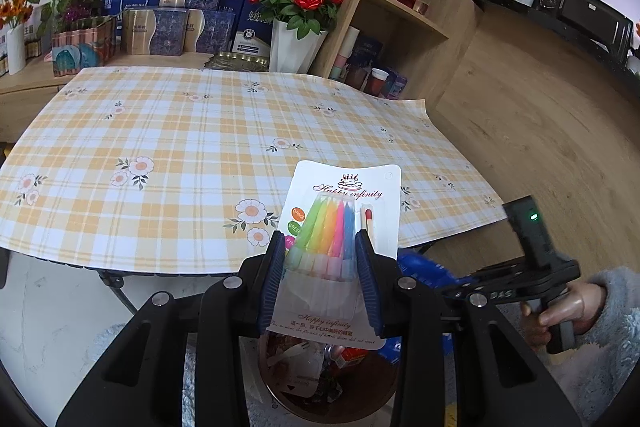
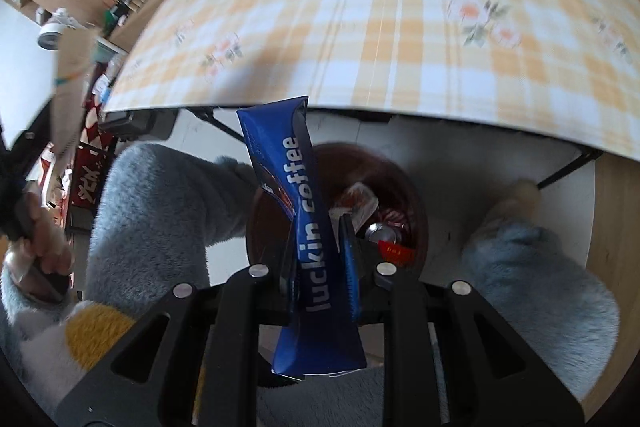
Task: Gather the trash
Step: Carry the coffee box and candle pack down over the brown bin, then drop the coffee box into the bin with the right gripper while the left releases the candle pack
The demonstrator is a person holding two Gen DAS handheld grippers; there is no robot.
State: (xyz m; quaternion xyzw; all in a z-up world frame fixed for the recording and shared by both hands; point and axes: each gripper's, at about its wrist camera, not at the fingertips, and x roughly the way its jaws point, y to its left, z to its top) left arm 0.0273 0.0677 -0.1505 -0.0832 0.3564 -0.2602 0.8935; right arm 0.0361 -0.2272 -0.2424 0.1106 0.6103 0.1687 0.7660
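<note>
My left gripper [image 1: 320,251] is shut on a white blister pack of coloured birthday candles [image 1: 340,227] and holds it upright over a brown round bin [image 1: 304,407] with trash in it. My right gripper [image 2: 318,239] is shut on a blue luckin coffee sachet [image 2: 308,227] and holds it above the same brown bin [image 2: 404,179], which holds a can and wrappers. The right gripper's body [image 1: 532,259] shows at the right of the left wrist view.
A folding table with an orange plaid flowered cloth [image 1: 180,155] stands beyond the bin. Boxes, a vase of red roses [image 1: 298,23] and a wooden shelf [image 1: 404,3] stand behind it. My fluffy blue sleeves [image 2: 160,195] flank the bin.
</note>
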